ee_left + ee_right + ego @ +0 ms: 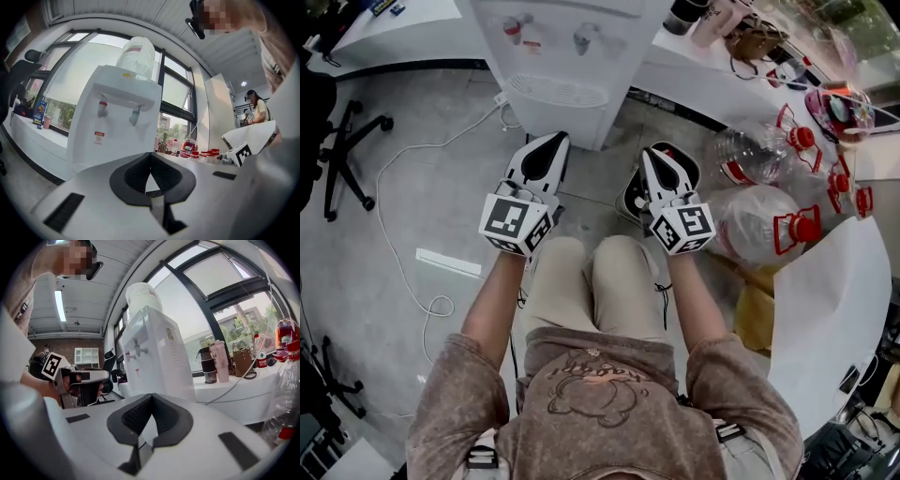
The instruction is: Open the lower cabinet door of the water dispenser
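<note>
Facing the water dispenser, both grippers empty

You crouch on the floor with your knees between your arms. The water dispenser (pixel 551 70) stands upright just ahead against the bench (pixel 403 33). Its long axis is vertical, its taps and front panel face you, and an inverted bottle (pixel 137 55) sits on top. Your left gripper (pixel 551 142) and right gripper (pixel 653 156) point toward the dispenser's base, side by side and short of touching it. Fingers on both are clenched tip to tip with nothing between them. Empty plastic jugs (pixel 759 225) lie to your right.
</note>
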